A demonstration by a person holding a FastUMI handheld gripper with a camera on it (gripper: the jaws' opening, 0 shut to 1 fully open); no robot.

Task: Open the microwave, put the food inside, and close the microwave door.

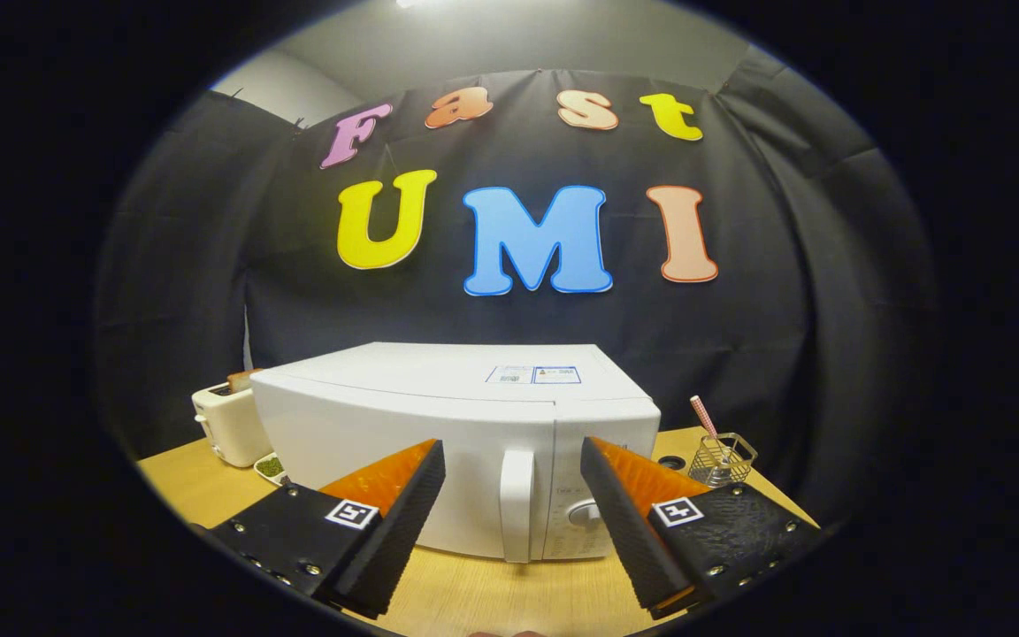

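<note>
A: We are holding the gripper (512,482) out over the wooden table (492,593), and its two fingers are standing wide apart, pinching nothing.

B: We are seeing the white microwave (439,425) just ahead of the fingers, sitting on the table with its door shut. The door handle (517,504) is standing upright, lined up with the gap between the fingers but beyond their tips, not touching them.

A: Right of the handle we are making out a round dial (585,510), partly hidden behind the right finger. On top of the microwave a small label (534,375) is lying flat.

B: Left of the microwave, and just beside it, we are seeing a white toaster (228,426) with something sticking out of its slot. In front of the toaster a small dish (269,467) with something green in it is peeking out past the microwave's corner; we cannot tell what it is.

A: To the right, a wire basket (722,460) is standing near the microwave with a striped straw (704,416) leaning in it.
</note>
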